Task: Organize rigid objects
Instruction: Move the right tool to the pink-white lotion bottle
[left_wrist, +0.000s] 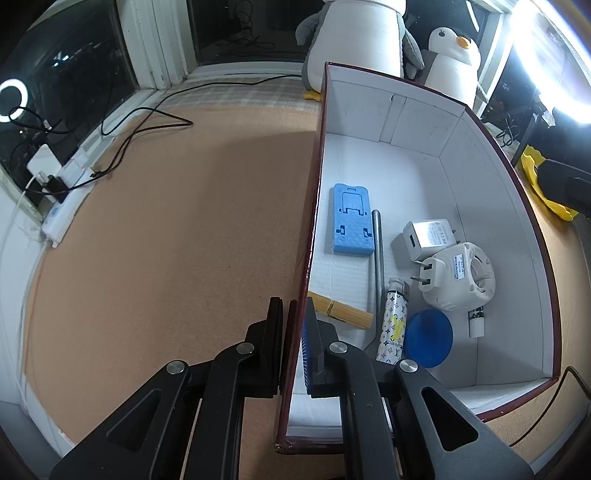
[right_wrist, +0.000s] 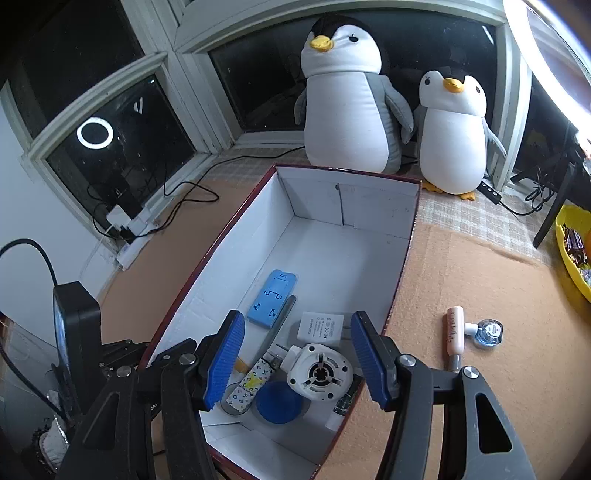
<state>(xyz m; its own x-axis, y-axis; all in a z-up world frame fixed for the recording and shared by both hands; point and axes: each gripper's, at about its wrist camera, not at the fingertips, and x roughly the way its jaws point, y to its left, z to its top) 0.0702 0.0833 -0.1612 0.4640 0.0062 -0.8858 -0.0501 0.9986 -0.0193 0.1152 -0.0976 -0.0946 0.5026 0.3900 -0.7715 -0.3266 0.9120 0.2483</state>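
A white-lined box with a dark red rim (left_wrist: 314, 206) (right_wrist: 410, 236) holds a blue phone stand (left_wrist: 350, 220) (right_wrist: 272, 298), a grey rod (left_wrist: 376, 258), a white charger (left_wrist: 428, 236) (right_wrist: 320, 326), a round white plug-in device (left_wrist: 461, 277) (right_wrist: 320, 373), a patterned lighter (left_wrist: 392, 325) (right_wrist: 249, 386), a blue disc (left_wrist: 428, 338) (right_wrist: 279, 402) and a wooden block (left_wrist: 340, 309). My left gripper (left_wrist: 293, 314) is shut on the box's left wall. My right gripper (right_wrist: 297, 363) is open and empty above the box's near end. A peach tube (right_wrist: 453, 334) and a small blue bottle (right_wrist: 488, 332) lie on the mat right of the box.
Two plush penguins (right_wrist: 347, 110) (right_wrist: 452, 136) stand behind the box by the window. A power strip with cables (left_wrist: 62, 199) (right_wrist: 125, 225) lies at the left edge. A yellow basket (right_wrist: 572, 251) sits at the far right. The orange mat (left_wrist: 166, 240) spreads left of the box.
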